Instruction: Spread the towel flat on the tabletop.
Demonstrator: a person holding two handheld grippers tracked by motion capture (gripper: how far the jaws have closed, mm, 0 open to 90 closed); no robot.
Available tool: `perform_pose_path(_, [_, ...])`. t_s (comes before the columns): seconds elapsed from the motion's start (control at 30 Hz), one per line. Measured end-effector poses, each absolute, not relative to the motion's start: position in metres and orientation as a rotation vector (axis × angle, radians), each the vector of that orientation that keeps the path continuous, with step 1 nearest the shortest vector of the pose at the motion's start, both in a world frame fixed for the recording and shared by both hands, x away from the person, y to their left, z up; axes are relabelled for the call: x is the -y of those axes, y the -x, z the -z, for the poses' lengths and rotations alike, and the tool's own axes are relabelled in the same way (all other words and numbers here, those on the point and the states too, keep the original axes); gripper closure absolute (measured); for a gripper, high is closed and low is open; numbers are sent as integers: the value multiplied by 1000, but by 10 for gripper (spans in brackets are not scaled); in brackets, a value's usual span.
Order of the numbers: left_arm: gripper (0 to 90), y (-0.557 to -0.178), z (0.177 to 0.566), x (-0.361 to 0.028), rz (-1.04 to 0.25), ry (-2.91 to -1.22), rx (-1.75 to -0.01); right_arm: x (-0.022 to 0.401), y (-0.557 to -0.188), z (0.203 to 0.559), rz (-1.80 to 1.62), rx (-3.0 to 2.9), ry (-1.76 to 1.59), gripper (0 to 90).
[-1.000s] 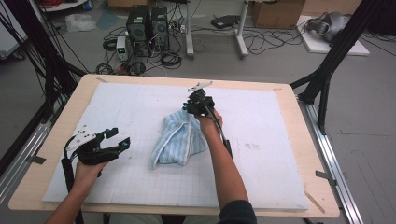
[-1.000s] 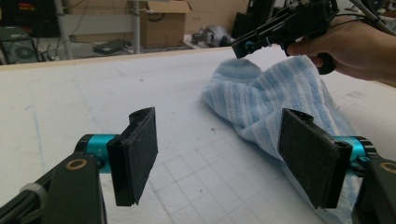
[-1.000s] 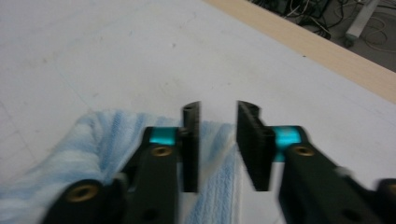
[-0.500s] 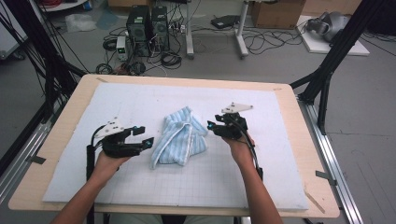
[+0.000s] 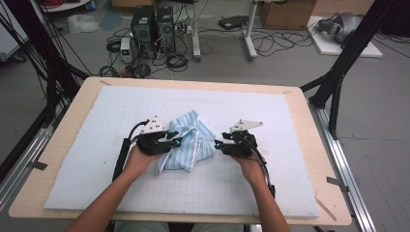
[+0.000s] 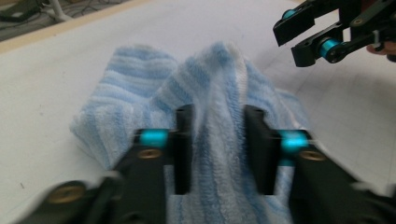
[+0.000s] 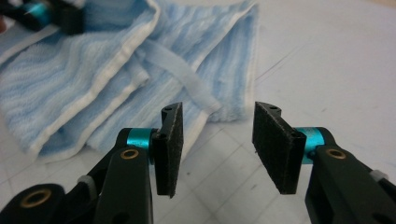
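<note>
1. Blue-and-white striped towel [image 5: 186, 142] lies crumpled in a heap on the white gridded mat [image 5: 96, 125], roughly mid-mat, a bit toward the person's side. Everything below is placed relative to the towel.
2. Left gripper [image 5: 175, 142] sits at the towel's left edge. Its jaws have just been closing and now pinch a raised fold of the terry cloth; in the left gripper view the fold [image 6: 219, 126] stands squeezed between the two black pads.
3. Right gripper [image 5: 217, 144] is just off the towel's right edge, tips aimed at it, not touching it as far as the high view shows.
4. Right gripper's jaws stand spread; the right gripper view shows bare mat in the gap, with the towel's white-hemmed edge [image 7: 140, 74] just beyond the pads.
5. The towel's hem and a loose white strip [image 7: 184, 79] face the right gripper.
6. Mat rests on a wooden table [image 5: 309, 125], which frames the towel on all sides.
</note>
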State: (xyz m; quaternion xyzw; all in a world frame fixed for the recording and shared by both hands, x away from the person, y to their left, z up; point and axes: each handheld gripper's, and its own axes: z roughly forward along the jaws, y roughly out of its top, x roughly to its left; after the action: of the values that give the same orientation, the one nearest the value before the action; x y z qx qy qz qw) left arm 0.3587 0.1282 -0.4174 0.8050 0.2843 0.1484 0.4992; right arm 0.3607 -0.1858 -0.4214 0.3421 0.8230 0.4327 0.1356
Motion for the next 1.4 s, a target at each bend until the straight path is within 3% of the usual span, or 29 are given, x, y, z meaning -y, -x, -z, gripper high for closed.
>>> perform_pose_path(0.33, [849,-352,408,-170,-382,-1777,-759,146,-362,440,-1167,-2557,-897,598])
perform_pose_path(0.5, [850,-351,413,-201,-408,-1723,-842,142,-361,441,-1157,-2571,-887,847])
perform_pose_path(0.93, [847,-362,431,-236,-512,-1792,-1015,165,-351,427,-1208,-2485,-928,865])
perform_pose_path(1.0, [781,-362,432,-236,-504,-1804,-1038,168,-352,426,-1213,-2454,-944,851])
perform_pose_path(1.07, [529,-359,427,-234,-522,-1795,-1023,171,-352,424,-1221,-2439,-964,769])
perform_pose_path(1.17, [435,-350,414,-228,-574,-1825,-905,175,-351,423,-1225,-2411,-998,666])
perform_pose_path(1.4, [385,-340,389,-192,-449,-1829,-659,192,-350,419,-1252,-2325,-1044,599])
